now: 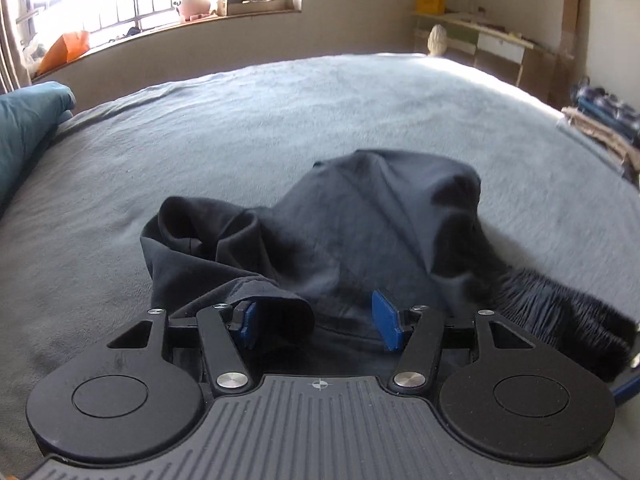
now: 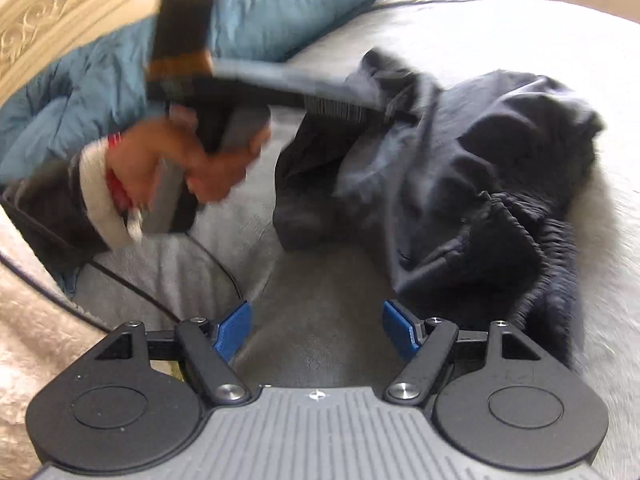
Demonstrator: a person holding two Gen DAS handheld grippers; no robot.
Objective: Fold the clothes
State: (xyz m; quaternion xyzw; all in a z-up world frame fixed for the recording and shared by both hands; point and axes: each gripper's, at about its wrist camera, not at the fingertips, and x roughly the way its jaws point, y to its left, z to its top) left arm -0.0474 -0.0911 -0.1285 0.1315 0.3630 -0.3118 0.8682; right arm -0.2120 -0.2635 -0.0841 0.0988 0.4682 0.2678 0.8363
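Observation:
A dark navy garment (image 1: 360, 236) lies crumpled on the grey bed cover (image 1: 240, 128); its ribbed elastic waistband (image 1: 560, 320) trails to the right. My left gripper (image 1: 320, 322) is open, its blue pads (image 1: 386, 320) spread with a fold of the cloth lying between them, not clamped. In the right wrist view the same garment (image 2: 460, 168) lies bunched ahead and to the right. My right gripper (image 2: 316, 330) is open and empty over bare cover, just short of the waistband (image 2: 536, 264). The left gripper (image 2: 320, 100), blurred and held by a hand (image 2: 180, 160), reaches into the garment's far side.
A teal duvet (image 2: 100, 92) lies bunched by the carved headboard (image 2: 60, 20). A black cable (image 2: 160, 300) runs over the cover. A cream fleece blanket (image 2: 32, 340) lies at the near left. Folded clothes (image 1: 600, 120) are stacked at the bed's right edge; a window sill (image 1: 160, 24) lies beyond.

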